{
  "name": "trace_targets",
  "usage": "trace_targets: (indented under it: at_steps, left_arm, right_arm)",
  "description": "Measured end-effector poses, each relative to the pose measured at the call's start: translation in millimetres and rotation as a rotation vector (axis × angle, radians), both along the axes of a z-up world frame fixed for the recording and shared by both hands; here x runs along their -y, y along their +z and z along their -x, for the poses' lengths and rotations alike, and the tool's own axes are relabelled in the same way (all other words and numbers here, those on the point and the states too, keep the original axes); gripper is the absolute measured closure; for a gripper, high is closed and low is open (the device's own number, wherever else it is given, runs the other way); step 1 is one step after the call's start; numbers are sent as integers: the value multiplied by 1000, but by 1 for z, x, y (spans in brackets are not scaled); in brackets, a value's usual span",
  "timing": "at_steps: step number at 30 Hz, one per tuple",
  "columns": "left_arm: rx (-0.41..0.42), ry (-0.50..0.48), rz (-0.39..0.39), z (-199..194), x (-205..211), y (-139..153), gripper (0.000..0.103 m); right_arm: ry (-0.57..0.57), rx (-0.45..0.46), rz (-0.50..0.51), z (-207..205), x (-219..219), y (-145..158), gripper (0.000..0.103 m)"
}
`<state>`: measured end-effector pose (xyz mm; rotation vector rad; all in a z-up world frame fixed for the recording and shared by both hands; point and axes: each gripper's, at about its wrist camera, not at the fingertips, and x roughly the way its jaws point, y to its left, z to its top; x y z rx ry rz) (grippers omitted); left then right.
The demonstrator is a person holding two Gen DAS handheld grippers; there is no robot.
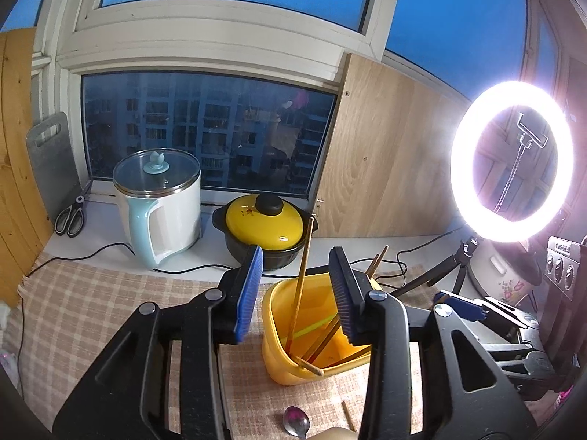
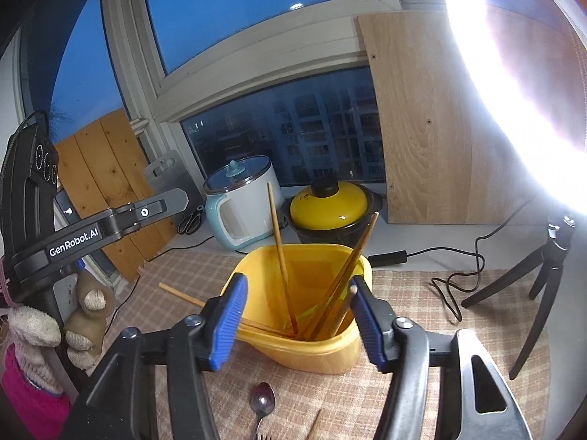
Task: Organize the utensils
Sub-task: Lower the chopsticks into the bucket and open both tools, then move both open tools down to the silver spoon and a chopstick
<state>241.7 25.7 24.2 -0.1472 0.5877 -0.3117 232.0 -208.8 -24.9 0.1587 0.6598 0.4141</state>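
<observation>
Both the left gripper point(image 1: 297, 293) and right gripper point(image 2: 297, 321) stood open and empty, with chopsticks point(image 2: 280, 256) upright inside the yellow holder point(image 2: 312, 348). Only the right wrist view showed a gloved hand point(image 2: 84, 322) left of the holder. A spoon point(image 1: 296, 421) lay just in front of it.

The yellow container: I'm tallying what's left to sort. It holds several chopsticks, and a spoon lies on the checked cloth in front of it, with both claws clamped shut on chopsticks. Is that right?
Not quite. The yellow container does hold several chopsticks, and the spoon lies on the cloth in front. But the right claw and the left claw stand open, gripping nothing, as each wrist view shows.
</observation>
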Motion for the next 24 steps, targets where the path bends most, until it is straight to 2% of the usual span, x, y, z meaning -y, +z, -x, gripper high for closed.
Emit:
trace_targets:
  at_steps: [2, 3, 5, 8, 10, 13, 18, 24]
  left_arm:
    - [5, -1, -3, 4, -1, 2, 57]
    - [10, -1, -6, 7, -1, 3, 53]
    - [24, 5, -16, 13, -3, 6, 38]
    - [39, 19, -23, 24, -7, 9, 27]
    - [33, 26, -15, 30, -12, 10, 21]
    - [32, 27, -3, 40, -17, 10, 21]
    - [4, 25, -26, 56, -20, 2, 20]
    - [-65, -6, -33, 71, -21, -25, 20]
  right_arm:
    - [-8, 16, 2, 6, 4, 2, 22]
    - [-11, 21, 4, 9, 6, 2, 20]
    - [-16, 28, 5, 14, 9, 3, 11]
    - [-16, 29, 1, 21, 16, 2, 0]
    - [-23, 26, 12, 25, 20, 0, 0]
    - [-26, 9, 22, 31, 27, -5, 0]
    - [-54, -21, 15, 40, 37, -17, 0]
    - [-55, -31, 27, 51, 46, -35, 0]
